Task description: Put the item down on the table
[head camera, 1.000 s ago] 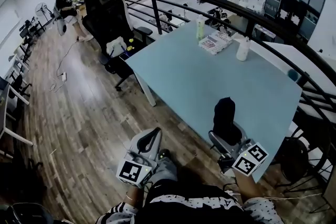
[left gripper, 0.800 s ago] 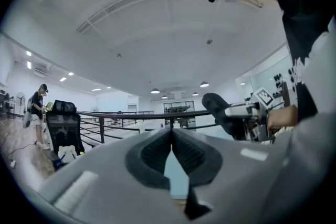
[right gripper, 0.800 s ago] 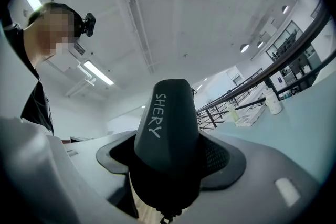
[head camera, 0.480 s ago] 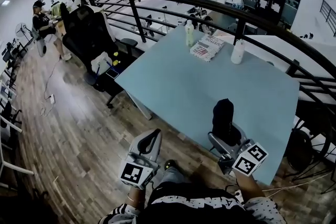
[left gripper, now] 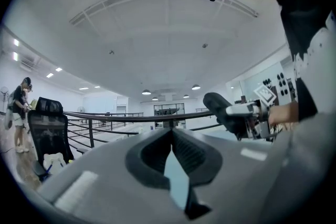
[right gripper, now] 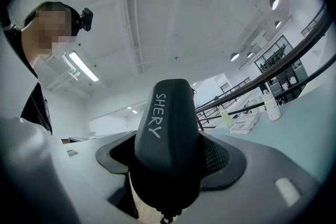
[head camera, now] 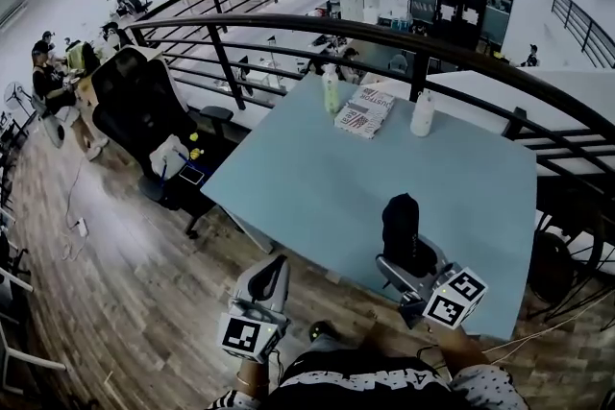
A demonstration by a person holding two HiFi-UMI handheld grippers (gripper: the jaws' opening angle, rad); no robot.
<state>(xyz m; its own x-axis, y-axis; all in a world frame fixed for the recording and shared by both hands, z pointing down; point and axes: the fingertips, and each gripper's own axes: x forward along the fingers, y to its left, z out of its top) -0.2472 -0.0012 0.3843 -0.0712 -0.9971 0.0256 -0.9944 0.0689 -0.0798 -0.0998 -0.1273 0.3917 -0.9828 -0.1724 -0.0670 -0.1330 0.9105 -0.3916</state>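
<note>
Pouch [head camera: 397, 214] stands upright, clenched in right gripper [head camera: 411, 256]; tabletop [head camera: 317, 170] lies just below and ahead. Left gripper [head camera: 277, 266] closed, empty.

Pale blue table [head camera: 317, 178]: green bottle [head camera: 331, 91], white bottle [head camera: 421, 113], printed packet [head camera: 363, 110] at far edge.

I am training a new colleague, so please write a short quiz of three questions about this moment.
1. True or false: the left gripper holds something.
2. Which one grasps the black item? A) left gripper B) right gripper
3. Fill in: on the table, the printed packet lies between two ____.

Key: 1 false, it is shut and empty. 2 B. 3 bottles: green bottle, white bottle.
</note>
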